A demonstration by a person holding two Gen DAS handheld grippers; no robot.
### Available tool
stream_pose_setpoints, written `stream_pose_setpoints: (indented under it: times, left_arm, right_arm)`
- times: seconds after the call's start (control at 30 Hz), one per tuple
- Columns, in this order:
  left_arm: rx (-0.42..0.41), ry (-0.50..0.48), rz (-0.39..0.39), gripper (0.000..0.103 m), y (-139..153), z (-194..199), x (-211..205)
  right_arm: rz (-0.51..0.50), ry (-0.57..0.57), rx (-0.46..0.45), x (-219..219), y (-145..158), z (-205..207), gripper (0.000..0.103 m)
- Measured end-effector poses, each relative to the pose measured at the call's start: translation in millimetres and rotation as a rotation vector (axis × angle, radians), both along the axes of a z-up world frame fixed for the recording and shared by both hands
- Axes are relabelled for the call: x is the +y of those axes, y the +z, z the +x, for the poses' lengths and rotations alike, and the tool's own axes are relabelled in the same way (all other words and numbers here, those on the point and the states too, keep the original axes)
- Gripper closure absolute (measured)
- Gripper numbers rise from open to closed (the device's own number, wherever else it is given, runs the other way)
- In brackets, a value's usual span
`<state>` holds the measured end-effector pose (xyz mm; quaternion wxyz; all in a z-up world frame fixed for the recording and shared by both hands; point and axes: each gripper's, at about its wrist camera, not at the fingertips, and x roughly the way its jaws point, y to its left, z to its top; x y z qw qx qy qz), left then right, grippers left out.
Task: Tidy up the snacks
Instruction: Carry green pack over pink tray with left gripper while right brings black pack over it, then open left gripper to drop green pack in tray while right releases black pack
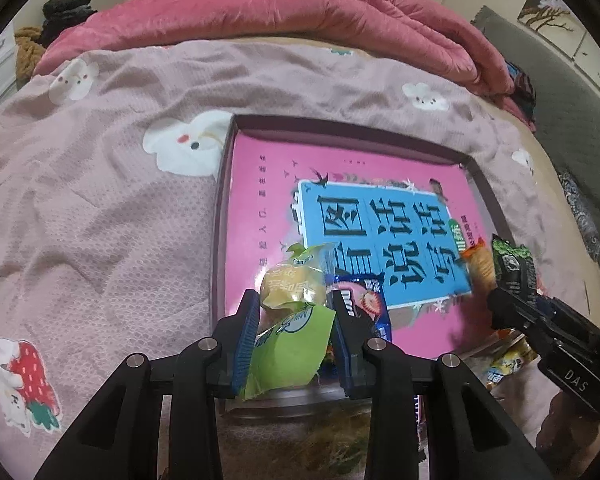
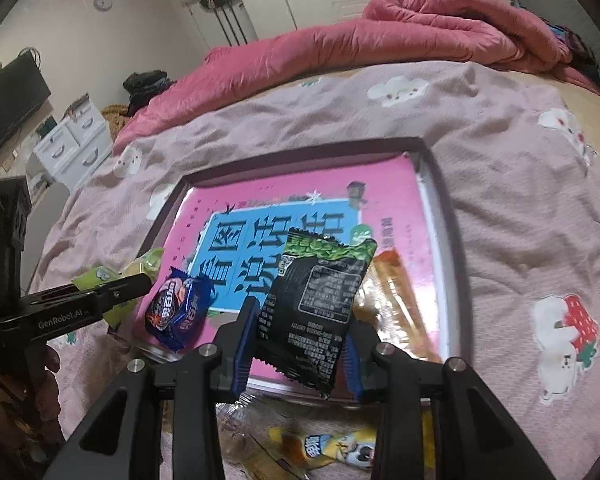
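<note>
Right now I hold a snack in each hand above the tray (image 2: 440, 216), because that is where I judge they belong. My left gripper (image 1: 294, 332) is clamped on a yellow-green cake packet (image 1: 292, 320), pinched at its middle so the wrapper ends hang free. My right gripper (image 2: 300, 344) grips a black-and-green packet (image 2: 316, 300) by its lower half, held upright so it can drop flat.

A pink book with a blue title panel (image 2: 260, 248) lines the tray's floor. On it already lie a blue wrapped cake (image 2: 178, 308), near my left gripper, and an orange packet (image 2: 396, 300) just behind the black one. Both narrow the near edge, so I would aim further in. More snacks wait on the quilt (image 2: 500, 160) below my right gripper, a yellow packet (image 2: 332, 446) among them; blur hides what the others are, possibly clear wrappers.
</note>
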<state>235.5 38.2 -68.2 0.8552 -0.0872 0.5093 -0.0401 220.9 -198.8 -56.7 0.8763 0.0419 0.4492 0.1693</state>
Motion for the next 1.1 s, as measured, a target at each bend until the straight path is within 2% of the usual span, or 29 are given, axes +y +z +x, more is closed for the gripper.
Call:
stream_pose_setpoints:
  times: [0.4, 1.1]
  left_arm:
    - [0.011, 0.020, -0.019, 0.067, -10, -3, 7]
    - [0.013, -0.028, -0.075, 0.066, -16, -7, -12]
  right_arm:
    - [-0.007, -0.021, 0.067, -1, -22, 1, 0.065]
    - [-0.029, -0.067, 0.041, -18, -16, -9, 0.065]
